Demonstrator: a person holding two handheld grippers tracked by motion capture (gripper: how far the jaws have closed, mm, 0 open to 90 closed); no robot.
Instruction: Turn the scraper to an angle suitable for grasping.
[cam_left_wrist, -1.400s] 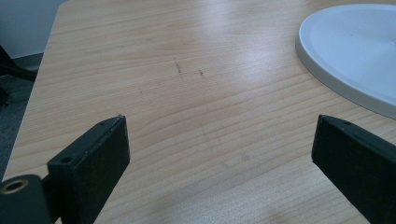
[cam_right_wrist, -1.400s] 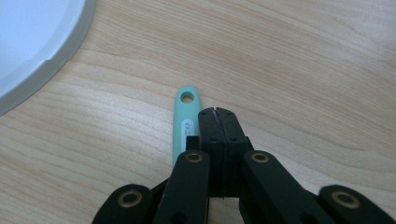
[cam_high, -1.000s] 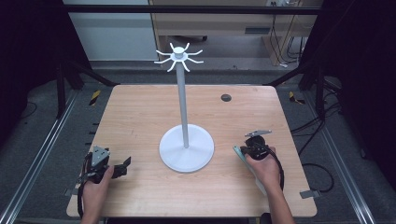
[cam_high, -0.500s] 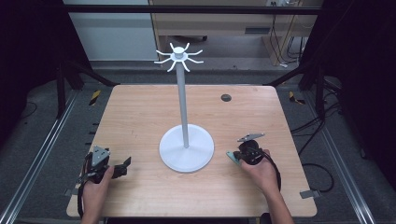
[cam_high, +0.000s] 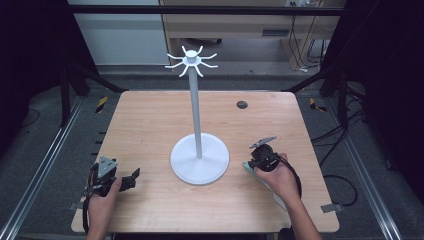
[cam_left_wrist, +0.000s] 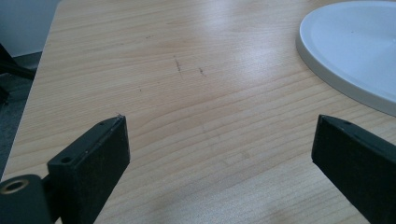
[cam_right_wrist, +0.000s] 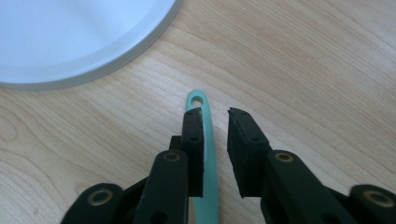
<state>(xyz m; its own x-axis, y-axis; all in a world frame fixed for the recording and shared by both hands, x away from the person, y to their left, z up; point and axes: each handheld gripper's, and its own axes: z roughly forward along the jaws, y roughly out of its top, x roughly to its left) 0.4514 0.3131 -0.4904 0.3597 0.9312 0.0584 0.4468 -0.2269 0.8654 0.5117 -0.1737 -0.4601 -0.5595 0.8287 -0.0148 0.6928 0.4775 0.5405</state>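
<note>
Since a second ago the right gripper (cam_right_wrist: 215, 112) has lifted a little near the table's (cam_high: 150, 125) right edge, and its jaws have just been parting: a small gap, the teal handle (cam_right_wrist: 205, 135) between them, unpinched, so it looks released. Left gripper (cam_left_wrist: 219, 135) rests spread wide by the near-left corner. White stand (cam_high: 199, 159) waits mid-table.

Slim teal handle (cam_right_wrist: 205, 140), holed tip, flat on table.
</note>
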